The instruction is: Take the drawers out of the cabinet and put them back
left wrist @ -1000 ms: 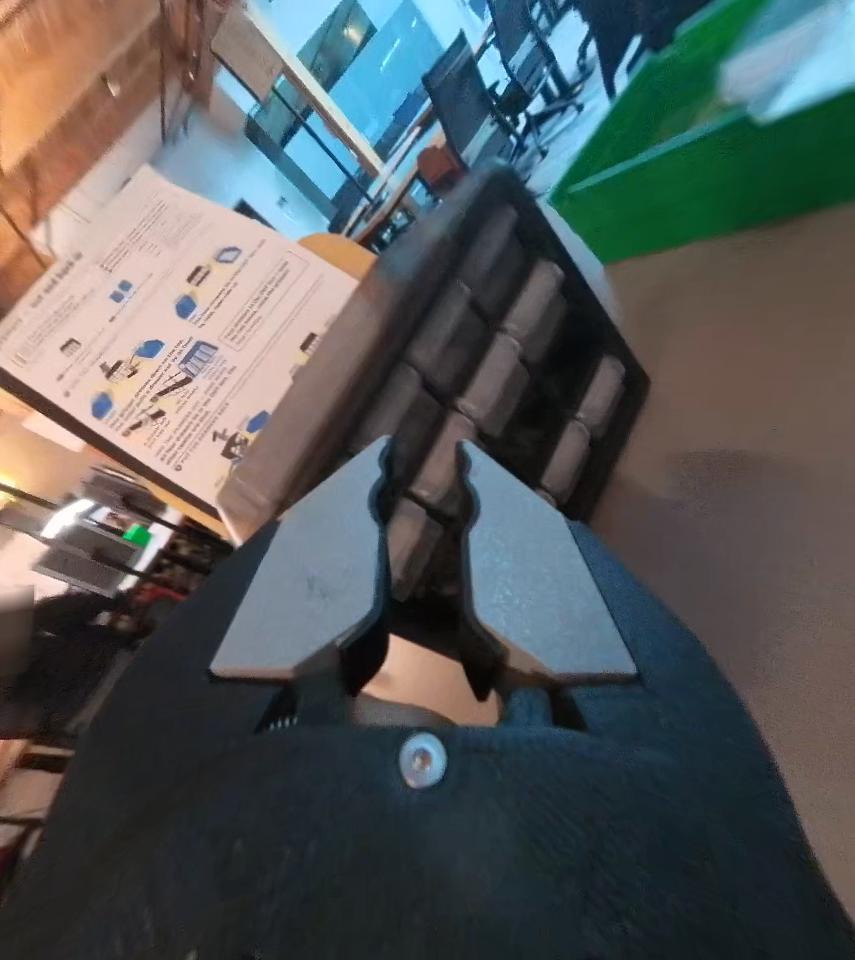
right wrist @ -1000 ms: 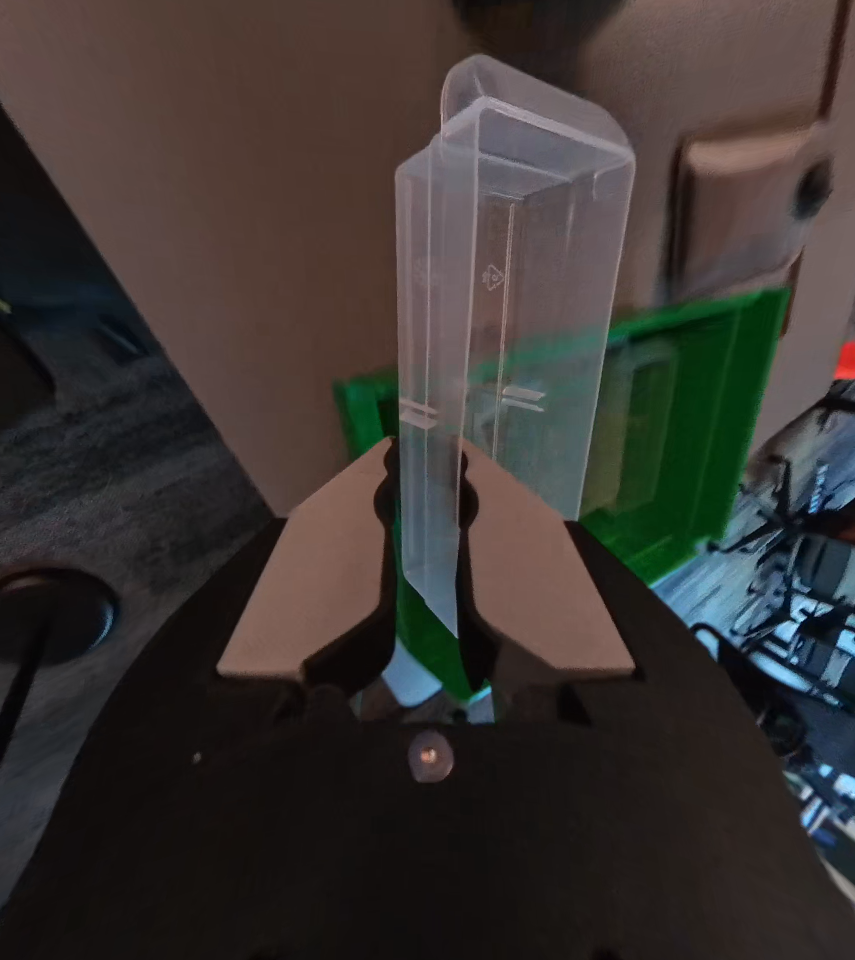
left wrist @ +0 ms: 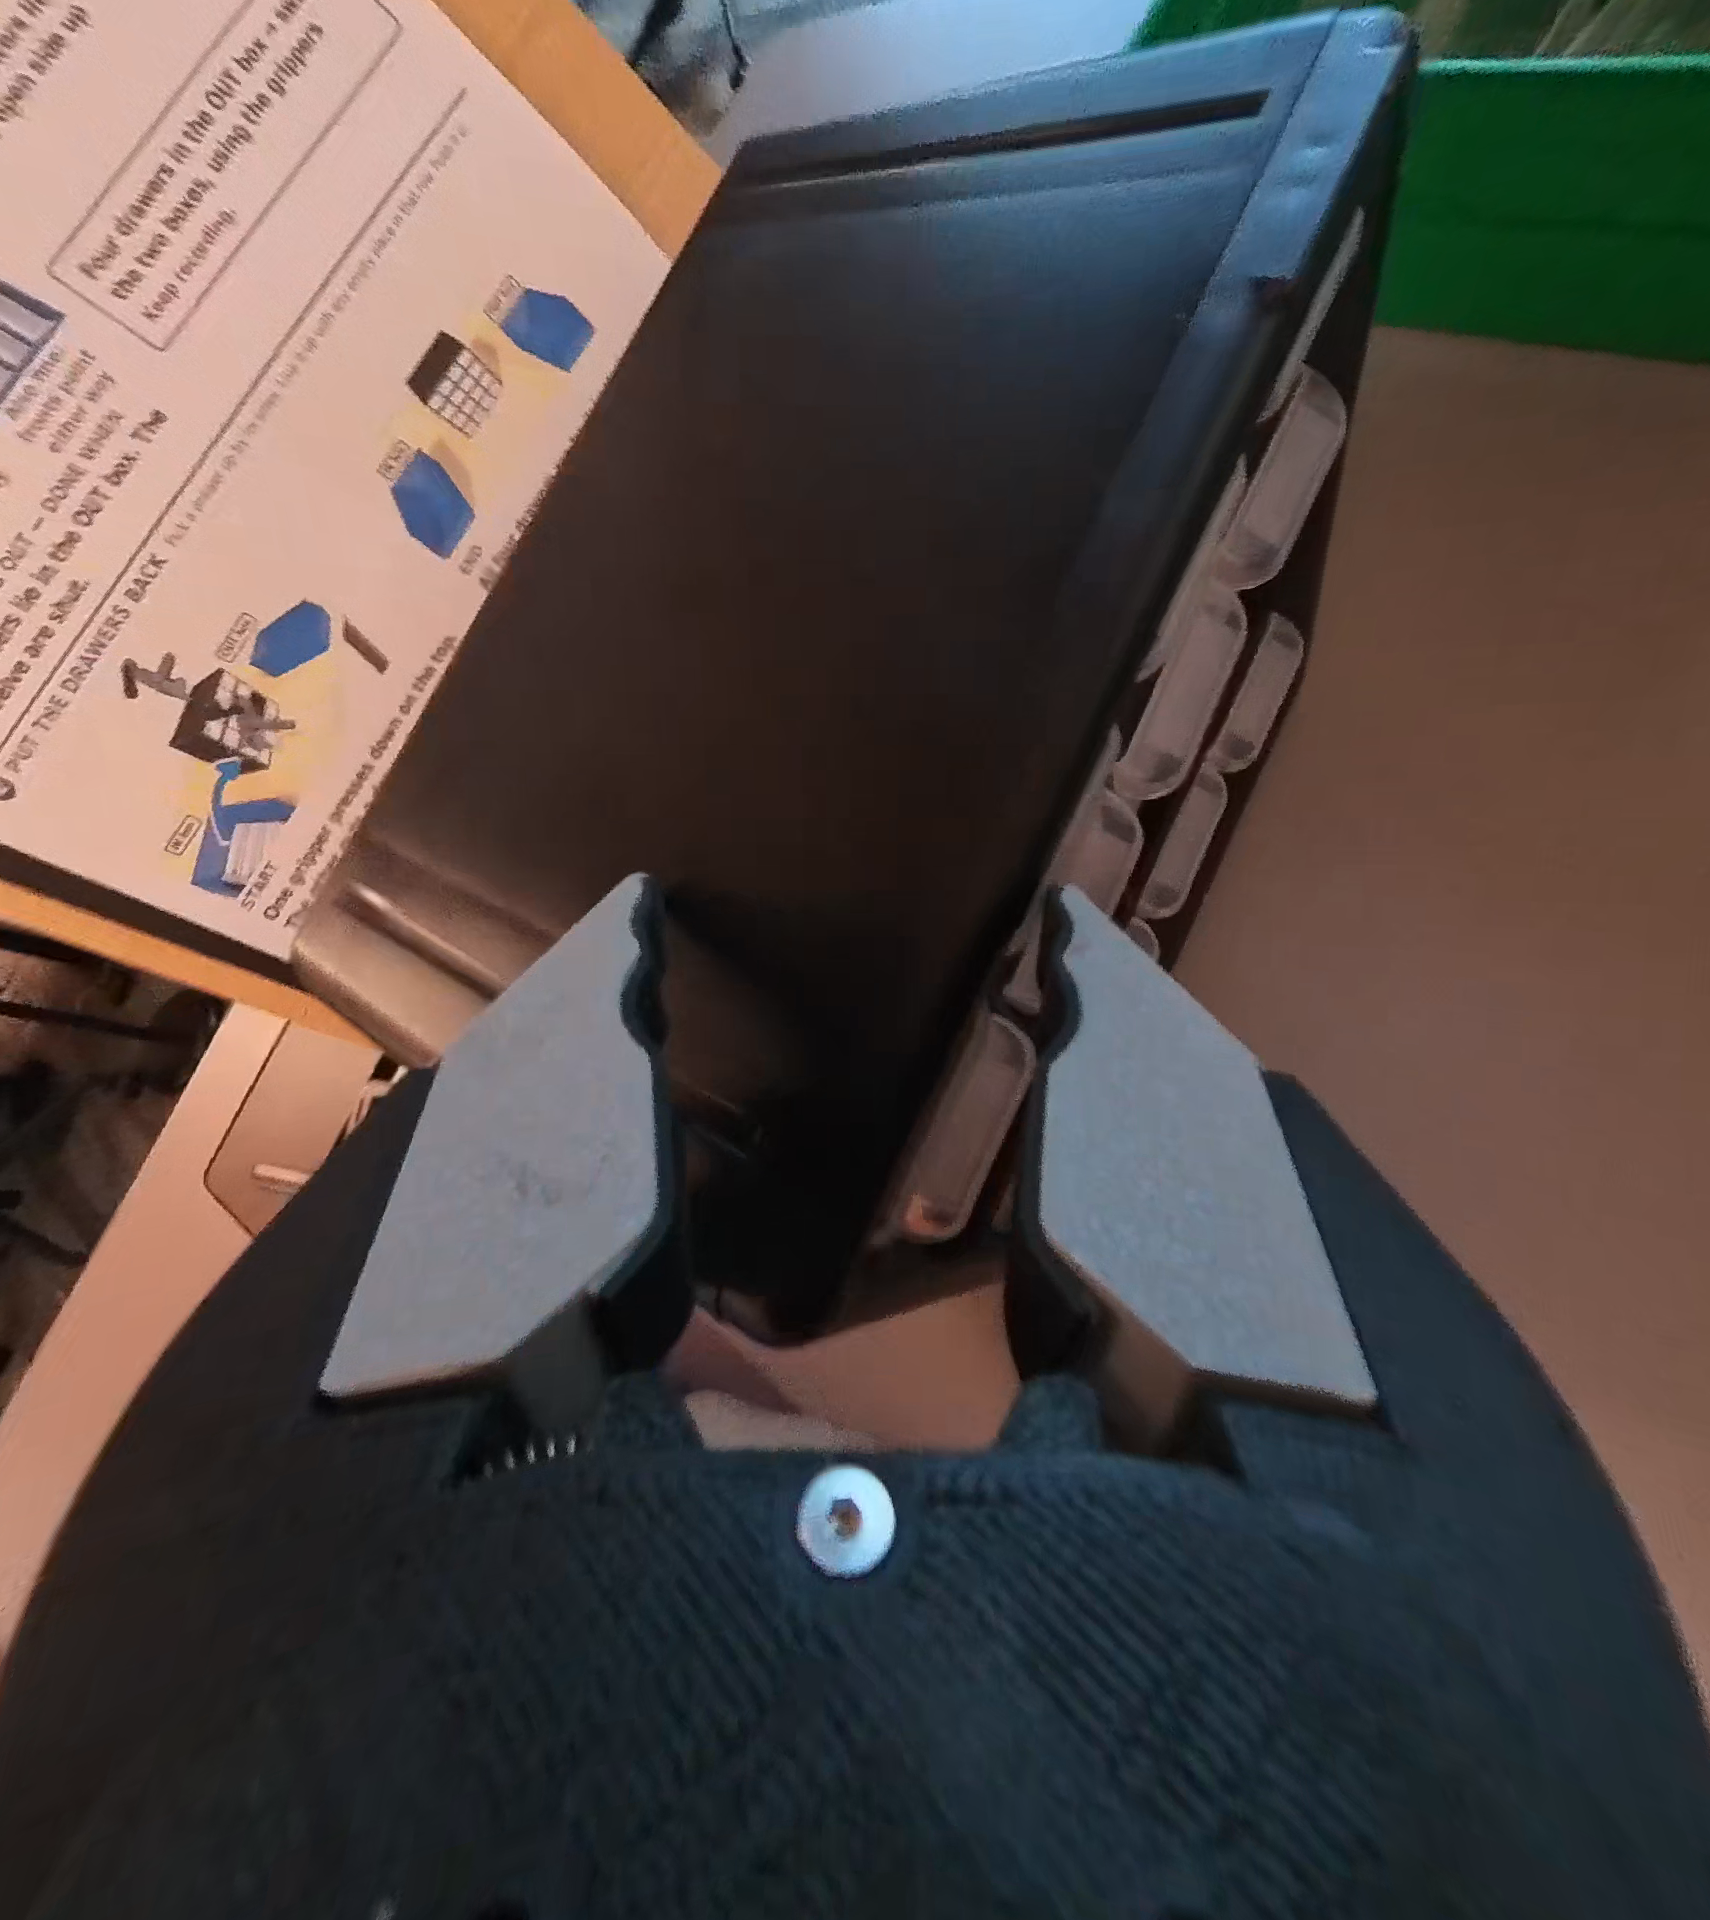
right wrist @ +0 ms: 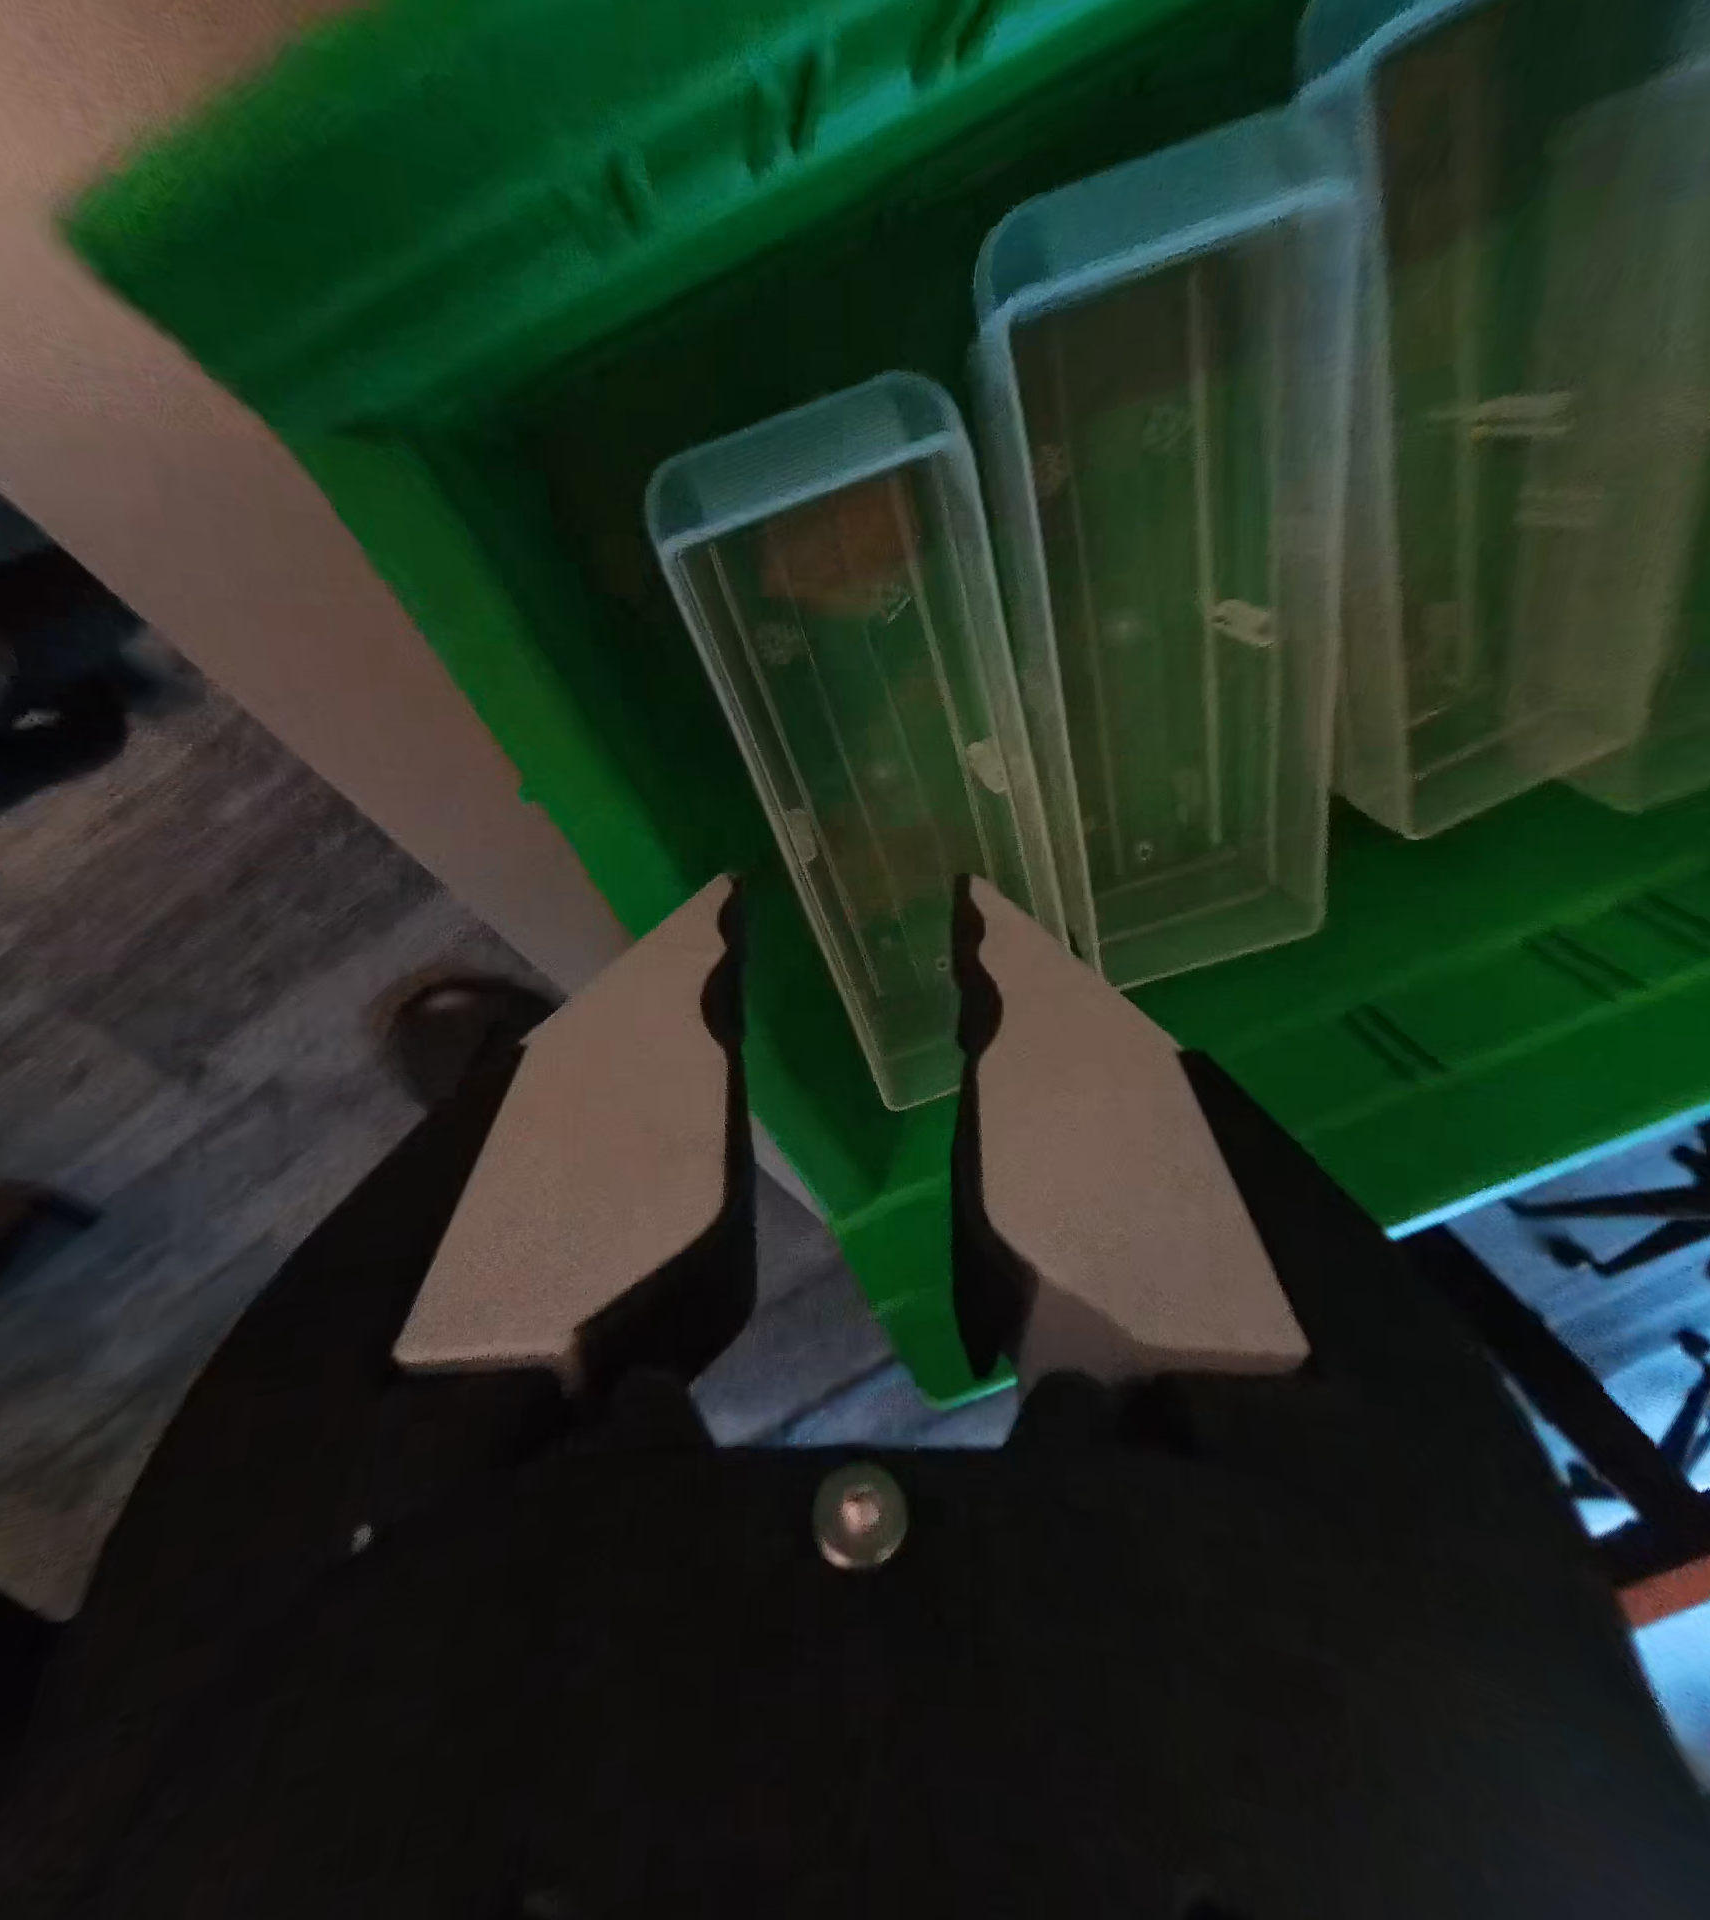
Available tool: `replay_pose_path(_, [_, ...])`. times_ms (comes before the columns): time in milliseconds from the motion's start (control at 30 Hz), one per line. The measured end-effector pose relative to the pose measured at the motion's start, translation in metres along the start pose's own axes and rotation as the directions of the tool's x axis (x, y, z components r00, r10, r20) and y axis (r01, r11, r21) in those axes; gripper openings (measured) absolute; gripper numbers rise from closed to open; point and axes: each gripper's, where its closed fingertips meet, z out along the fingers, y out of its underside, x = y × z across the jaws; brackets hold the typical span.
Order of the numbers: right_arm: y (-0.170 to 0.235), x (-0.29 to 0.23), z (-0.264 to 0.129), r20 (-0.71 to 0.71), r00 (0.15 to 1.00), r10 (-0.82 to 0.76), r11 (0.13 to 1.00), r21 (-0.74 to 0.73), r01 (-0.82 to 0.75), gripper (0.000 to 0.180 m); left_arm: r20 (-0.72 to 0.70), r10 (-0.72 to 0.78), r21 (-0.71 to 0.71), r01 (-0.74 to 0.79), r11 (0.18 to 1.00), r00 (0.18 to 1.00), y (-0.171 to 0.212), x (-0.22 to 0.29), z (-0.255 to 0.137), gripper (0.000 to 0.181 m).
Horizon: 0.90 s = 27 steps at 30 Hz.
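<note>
1. Right wrist view: the right gripper (right wrist: 846, 894) is seen with its 2 flat grey fingers (right wrist: 612, 1164) spread apart and nothing pinched between them; the inner edges are scalloped and black.
2. Just beyond the fingertips a clear plastic drawer (right wrist: 851, 727) is laid in a green plastic bin (right wrist: 477, 239). It is a narrow rectangular tray with rounded corners, its open side faced toward the camera and its long axis run away from the gripper, tilted slightly left at the far end.
3. To its right 2 more clear drawers (right wrist: 1194, 582) are laid side by side, parallel to it, and a further 1 is blurred at the frame edge.
4. The bin is ribbed along its walls and is set on a beige table (right wrist: 207, 540).
5. Left wrist view: the left gripper (left wrist: 851, 935) is held with its matte grey fingers (left wrist: 518, 1164) spread wide, the near corner of a black cabinet (left wrist: 830, 582) seen between them; contact cannot be told.
6. The cabinet is a smooth, dark, boxy shell, seen along 1 flat outer face; translucent drawer fronts (left wrist: 1277, 488) are lined along its right edge.
7. A printed instruction sheet (left wrist: 238, 395) is propped behind the cabinet at left.
</note>
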Motion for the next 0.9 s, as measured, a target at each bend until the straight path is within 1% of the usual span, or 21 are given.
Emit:
replay_pose_path(33, [-0.005,0.000,-0.011,-0.054,0.998,0.009,0.998,0.069,-0.005,0.039,0.022,-0.016,0.020,0.015,1.000,1.000,0.001,0.001,-0.004,0.066])
replay_pose_path(100, [-0.013,-0.003,-0.036,-0.182,0.982,0.047,0.974,0.227,-0.005,0.033,0.023,-0.054,0.109,0.052,0.993,0.998,0.001,0.012,-0.020,0.061])
replay_pose_path(133, [-0.018,-0.009,-0.049,-0.232,0.970,0.070,0.949,0.315,0.007,0.033,0.017,-0.081,0.161,0.077,0.984,0.997,0.002,0.020,-0.031,0.063])
replay_pose_path(200, [-0.023,-0.023,-0.074,-0.321,0.934,0.160,0.866,0.500,0.023,0.032,0.015,-0.142,0.241,0.134,0.961,0.990,0.013,0.033,-0.053,0.066])
replay_pose_path(267, [-0.018,-0.042,-0.090,-0.348,0.903,0.254,0.770,0.637,0.029,0.033,0.028,-0.202,0.274,0.187,0.943,0.979,0.035,0.045,-0.071,0.070])
replay_pose_path(300, [-0.014,-0.052,-0.094,-0.340,0.895,0.290,0.723,0.690,0.027,0.038,0.041,-0.229,0.271,0.209,0.939,0.973,0.049,0.050,-0.079,0.072])
replay_pose_path(367, [-0.004,-0.070,-0.095,-0.283,0.892,0.352,0.642,0.767,-0.010,0.052,0.072,-0.276,0.262,0.248,0.933,0.959,0.078,0.058,-0.094,0.075])
replay_pose_path(433, [0.005,-0.080,-0.089,-0.203,0.888,0.412,0.582,0.809,-0.085,0.058,0.131,-0.326,0.244,0.289,0.926,0.936,0.109,0.061,-0.108,0.079])
replay_pose_path(467, [0.007,-0.083,-0.084,-0.166,0.885,0.435,0.561,0.819,-0.122,0.067,0.158,-0.355,0.233,0.314,0.920,0.922,0.125,0.061,-0.114,0.080])
replay_pose_path(500, [0.009,-0.084,-0.078,-0.139,0.876,0.462,0.549,0.821,-0.159,0.079,0.183,-0.381,0.224,0.339,0.914,0.906,0.139,0.061,-0.121,0.081])
replay_pose_path(567, [0.010,-0.080,-0.064,-0.111,0.846,0.521,0.544,0.807,-0.229,0.086,0.250,-0.422,0.224,0.372,0.901,0.871,0.164,0.056,-0.134,0.084])
replay_pose_path(667, [-0.015,-0.080,-0.046,-0.045,0.839,0.542,0.541,0.783,-0.308,0.096,0.336,-0.489,0.229,0.434,0.871,0.805,0.201,0.044,-0.145,0.083])
replay_pose_path(700, [-0.026,-0.079,-0.040,-0.036,0.835,0.549,0.547,0.771,-0.326,0.104,0.368,-0.508,0.222,0.457,0.861,0.779,0.214,0.039,-0.147,0.083])
replay_pose_path(733, [-0.037,-0.076,-0.035,-0.034,0.830,0.556,0.552,0.762,-0.338,0.108,0.405,-0.520,0.214,0.476,0.853,0.751,0.227,0.033,-0.149,0.082])
replay_pose_path(800, [-0.059,-0.066,-0.027,-0.031,0.811,0.585,0.544,0.757,-0.363,0.107,0.444,-0.546,0.223,0.502,0.835,0.710,0.244,0.026,-0.153,0.078])
replay_pose_path(900, [-0.081,-0.040,-0.016,-0.039,0.750,0.660,0.504,0.764,-0.403,0.105,0.444,-0.556,0.212,0.521,0.827,0.702,0.256,0.020,-0.150,0.078])
